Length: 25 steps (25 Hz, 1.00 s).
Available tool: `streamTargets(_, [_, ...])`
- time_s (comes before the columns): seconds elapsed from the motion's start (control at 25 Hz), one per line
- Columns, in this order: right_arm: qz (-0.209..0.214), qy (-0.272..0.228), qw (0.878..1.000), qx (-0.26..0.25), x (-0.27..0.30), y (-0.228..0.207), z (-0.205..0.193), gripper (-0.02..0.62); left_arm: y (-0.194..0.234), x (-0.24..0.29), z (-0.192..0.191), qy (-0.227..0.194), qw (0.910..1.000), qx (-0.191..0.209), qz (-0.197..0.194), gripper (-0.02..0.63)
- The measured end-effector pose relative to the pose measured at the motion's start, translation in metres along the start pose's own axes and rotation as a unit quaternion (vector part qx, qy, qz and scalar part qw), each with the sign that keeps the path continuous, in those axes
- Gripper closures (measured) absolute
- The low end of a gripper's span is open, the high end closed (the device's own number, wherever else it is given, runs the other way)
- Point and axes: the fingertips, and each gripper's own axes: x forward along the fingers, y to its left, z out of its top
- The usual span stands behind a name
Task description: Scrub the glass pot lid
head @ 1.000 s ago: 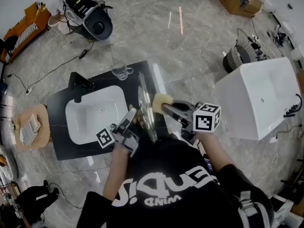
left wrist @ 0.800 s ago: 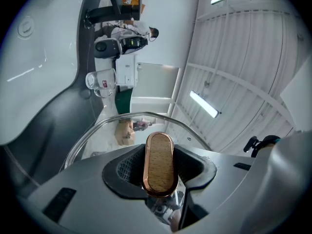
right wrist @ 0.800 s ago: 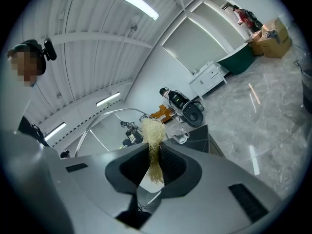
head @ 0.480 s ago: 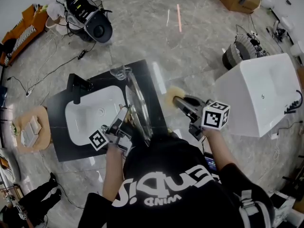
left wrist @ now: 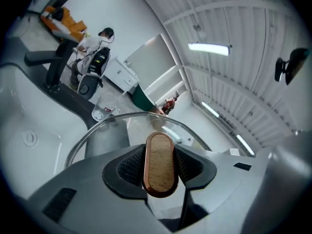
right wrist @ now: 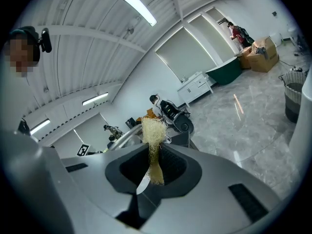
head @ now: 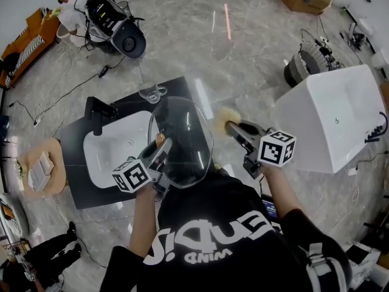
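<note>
Lid (head: 185, 132) turned broadside-up — left tool (head: 161, 148) gripping its handle (left wrist: 159, 165), right tool (head: 234, 128) pinching scrubber (head: 225, 115).

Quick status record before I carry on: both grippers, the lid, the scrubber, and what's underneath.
lid: glass pot lid held up over the sink, broad face toward the head view
left gripper: shut on the lid's wooden handle
right gripper: shut on the scrubber
scrubber: yellowish fibre, by the lid's right edge; contact unclear
underneath: white sink in black counter, black faucet, glass mug
</note>
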Motion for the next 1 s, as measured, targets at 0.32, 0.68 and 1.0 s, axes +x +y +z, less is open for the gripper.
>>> streamTargets(0.32, [-0.014, -0.006, 1.0, 0.007, -0.008, -0.009, -0.002, 0.548, 0.002, 0.018, -0.014, 0.063, 0.9923, 0.085, 0.063, 0.431])
streamTargets(0.68, [-0.028, -0.019, 0.999, 0.02, -0.017, -0.017, -0.008, 0.548, 0.023, 0.049, -0.044, 0.149, 0.9676, 0.175, 0.105, 0.43])
streamTargets(1.0, [-0.042, -0.037, 0.998, 0.037, -0.028, -0.021, -0.013, 0.548, 0.049, 0.08, -0.072, 0.215, 0.9308, 0.257, 0.146, 0.428])
